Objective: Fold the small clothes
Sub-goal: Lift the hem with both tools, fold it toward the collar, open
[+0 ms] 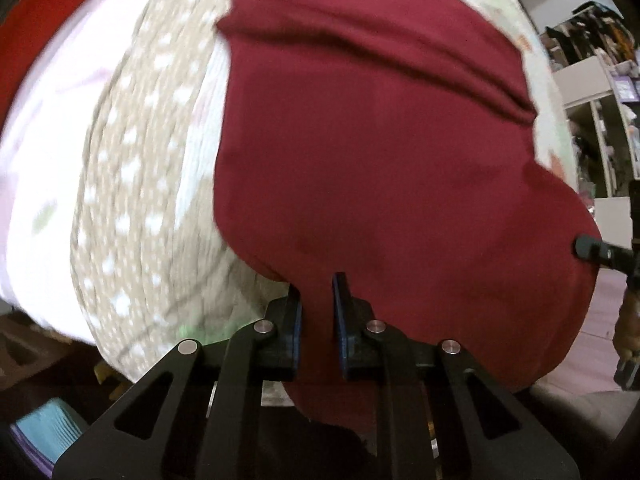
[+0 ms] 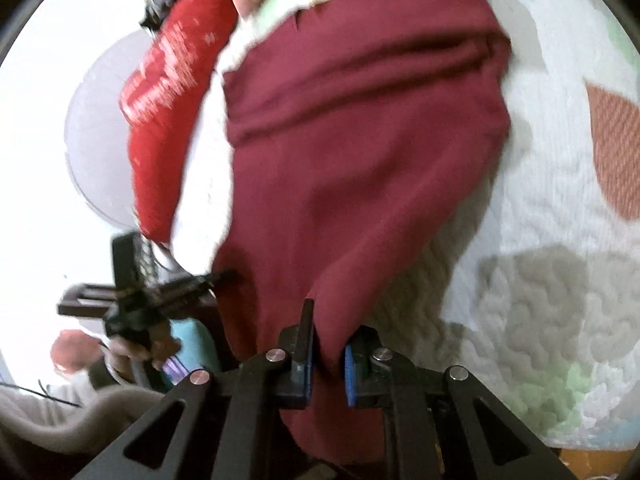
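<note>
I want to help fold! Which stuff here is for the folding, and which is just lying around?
For the folding:
- dark red garment
- left gripper, shut on it
- right gripper, shut on it

Just lying around:
- quilt
- spotted cloth
- bright red cloth
- shelves

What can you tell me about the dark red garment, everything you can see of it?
The dark red garment is plain, soft, matte fabric, creased, with a folded band across its far part. It drapes from the bed's pale quilted cover toward both cameras. The left hand-held gripper and right hand-held gripper each pinch a bunched part of its near edge. The frames are blurred, so seams are unclear.
</note>
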A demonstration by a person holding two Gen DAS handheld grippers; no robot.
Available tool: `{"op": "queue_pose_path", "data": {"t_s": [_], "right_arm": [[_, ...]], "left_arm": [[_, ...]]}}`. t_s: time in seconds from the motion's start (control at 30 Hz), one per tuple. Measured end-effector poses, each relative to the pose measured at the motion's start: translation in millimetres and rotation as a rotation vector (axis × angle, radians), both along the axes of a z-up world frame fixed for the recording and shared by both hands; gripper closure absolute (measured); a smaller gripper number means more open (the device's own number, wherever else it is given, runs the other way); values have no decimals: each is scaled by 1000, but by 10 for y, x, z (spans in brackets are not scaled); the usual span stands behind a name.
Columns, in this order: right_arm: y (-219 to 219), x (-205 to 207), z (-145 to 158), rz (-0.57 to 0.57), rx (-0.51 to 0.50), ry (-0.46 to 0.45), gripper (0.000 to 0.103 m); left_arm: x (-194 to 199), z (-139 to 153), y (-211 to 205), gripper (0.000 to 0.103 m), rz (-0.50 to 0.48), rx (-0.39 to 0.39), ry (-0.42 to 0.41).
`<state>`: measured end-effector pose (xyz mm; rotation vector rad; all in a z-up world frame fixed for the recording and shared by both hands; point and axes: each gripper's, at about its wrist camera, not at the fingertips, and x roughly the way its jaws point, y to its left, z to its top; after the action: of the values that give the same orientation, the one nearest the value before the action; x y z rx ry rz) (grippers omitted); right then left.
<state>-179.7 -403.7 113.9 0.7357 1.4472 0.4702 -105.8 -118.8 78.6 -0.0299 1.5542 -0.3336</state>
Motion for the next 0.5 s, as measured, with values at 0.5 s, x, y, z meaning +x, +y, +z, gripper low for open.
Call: {"op": "queue_pose_path", "data": {"t_s": [0.5], "right_arm": [[-639, 1346, 84, -356, 25, -111, 93]], "left_arm": [[1617, 353, -260, 91, -6, 2, -255]]}}
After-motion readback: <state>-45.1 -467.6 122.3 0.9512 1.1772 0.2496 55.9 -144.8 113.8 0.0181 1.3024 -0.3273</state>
